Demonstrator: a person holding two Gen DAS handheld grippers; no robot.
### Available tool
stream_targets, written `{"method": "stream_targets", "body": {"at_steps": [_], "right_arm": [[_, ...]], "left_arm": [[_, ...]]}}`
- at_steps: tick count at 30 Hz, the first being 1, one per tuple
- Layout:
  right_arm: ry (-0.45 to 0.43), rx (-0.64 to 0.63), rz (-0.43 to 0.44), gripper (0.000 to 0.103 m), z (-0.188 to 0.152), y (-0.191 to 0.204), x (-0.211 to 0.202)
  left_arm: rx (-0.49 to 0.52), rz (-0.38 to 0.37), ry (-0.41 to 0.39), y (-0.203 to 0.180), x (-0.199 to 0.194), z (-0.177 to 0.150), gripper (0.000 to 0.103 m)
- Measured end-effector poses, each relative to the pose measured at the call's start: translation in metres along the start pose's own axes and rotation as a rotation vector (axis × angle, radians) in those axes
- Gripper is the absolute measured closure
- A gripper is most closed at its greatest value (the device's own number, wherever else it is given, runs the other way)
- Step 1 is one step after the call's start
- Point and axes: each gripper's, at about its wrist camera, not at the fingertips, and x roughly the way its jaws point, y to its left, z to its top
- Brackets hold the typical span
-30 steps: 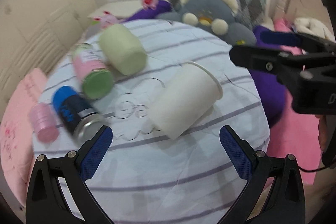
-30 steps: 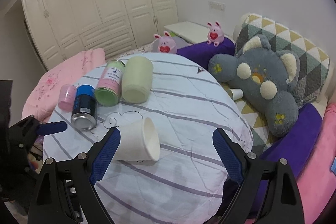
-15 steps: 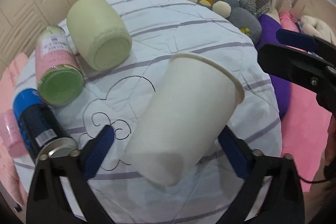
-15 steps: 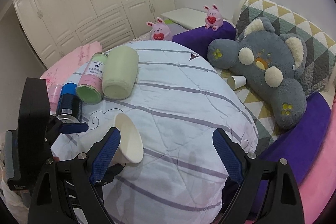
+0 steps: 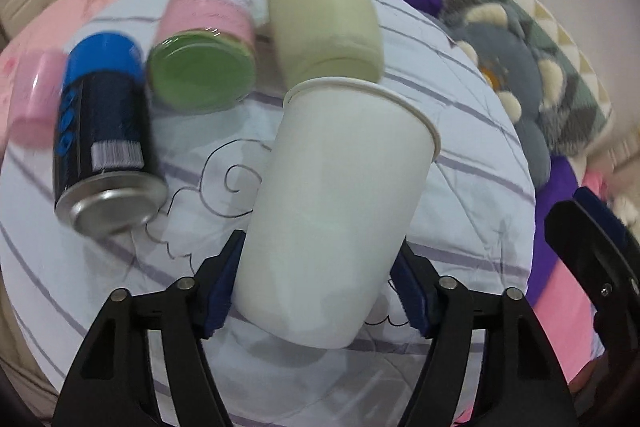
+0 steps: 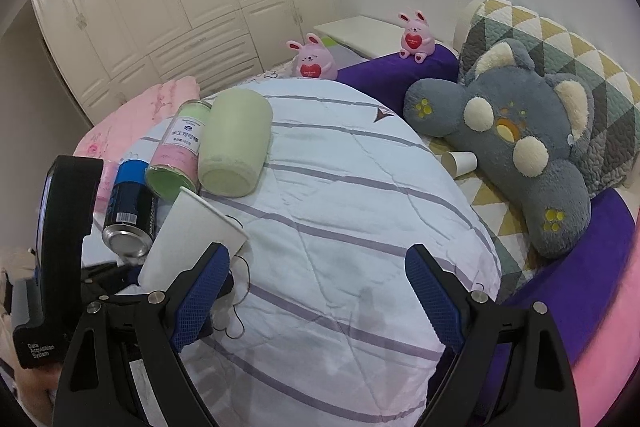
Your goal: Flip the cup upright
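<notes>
A white paper cup is between the blue pads of my left gripper, which is shut on its lower body. The cup is tilted, rim pointing up and away, its base near the striped white cloth. In the right wrist view the same cup leans at the left, held by the left gripper. My right gripper is open and empty above the cloth, to the right of the cup.
Lying behind the cup are a blue can, a pink bottle with a green lid, a pale green tumbler and a small pink cup. A grey plush toy and another paper cup lie at the right.
My left gripper moved in around the lying cup, shut on it and tipped its rim upward. The right gripper stayed open and shifted only slightly.
</notes>
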Motion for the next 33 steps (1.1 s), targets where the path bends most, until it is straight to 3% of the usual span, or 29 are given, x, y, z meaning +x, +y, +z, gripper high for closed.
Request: {"method": "stream_targets", "body": {"at_steps": [3, 8, 14, 21, 26, 33], "right_arm": [[0.011, 0.003, 0.020, 0.012, 0.003, 0.004, 0.002], [0.052, 0.019, 0.083, 0.012, 0.004, 0.016, 0.003], [0.072, 0.046, 0.138, 0.012, 0.007, 0.037, -0.002], [0.024, 0.055, 0.096, 0.012, 0.008, 0.054, -0.013], [0.051, 0.097, 0.082, 0.012, 0.005, 0.058, -0.009], [0.108, 0.145, 0.082, 0.012, 0.000, 0.061, 0.004]], "left_arm": [[0.037, -0.005, -0.015, -0.003, -0.008, -0.004, 0.008], [0.108, -0.024, -0.064, -0.001, -0.033, -0.013, 0.008], [0.150, 0.041, -0.130, 0.020, -0.063, -0.017, 0.008], [0.130, 0.117, -0.238, 0.051, -0.098, -0.018, 0.005], [0.098, 0.118, -0.257, 0.069, -0.105, -0.016, 0.003], [0.162, 0.194, -0.272, 0.073, -0.105, -0.013, 0.003]]}}
